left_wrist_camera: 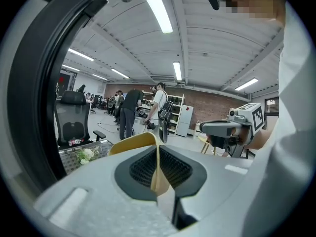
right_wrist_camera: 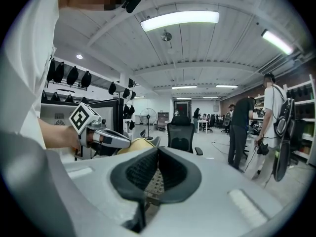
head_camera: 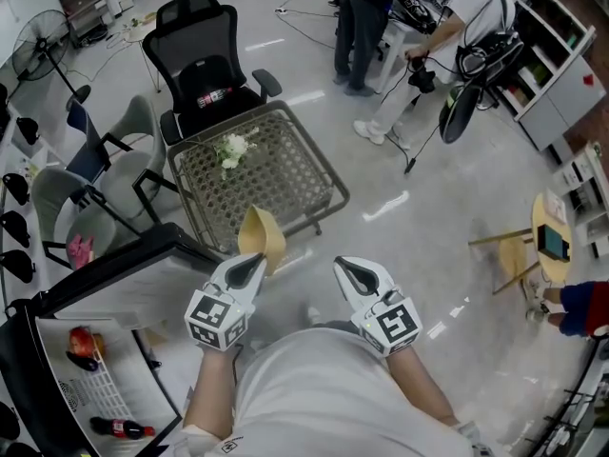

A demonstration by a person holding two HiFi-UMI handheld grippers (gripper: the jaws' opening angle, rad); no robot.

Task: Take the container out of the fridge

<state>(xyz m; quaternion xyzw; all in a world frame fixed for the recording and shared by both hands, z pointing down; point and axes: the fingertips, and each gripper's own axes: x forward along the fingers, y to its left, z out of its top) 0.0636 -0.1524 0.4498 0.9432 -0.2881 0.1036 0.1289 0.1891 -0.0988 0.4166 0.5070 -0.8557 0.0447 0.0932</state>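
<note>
The container (head_camera: 262,234) is a tan-yellow, thin-walled bowl held out in the air in front of me, to the right of the open fridge (head_camera: 57,350). My left gripper (head_camera: 255,260) is shut on its rim; in the left gripper view the yellow wall (left_wrist_camera: 158,174) is pinched between the dark pads and the container (left_wrist_camera: 134,142) curves off to the left. My right gripper (head_camera: 350,267) hangs beside it at the same height, shut with nothing in it. In the right gripper view the left gripper (right_wrist_camera: 106,138) and the container (right_wrist_camera: 137,144) show at the left.
The fridge door (head_camera: 124,265) stands open at lower left; a red item (head_camera: 84,341) and a bottle (head_camera: 119,428) lie inside. Ahead is a wire-mesh table (head_camera: 285,184) with white flowers (head_camera: 233,149), a black office chair (head_camera: 205,60) behind it, and people (head_camera: 362,27) standing further back.
</note>
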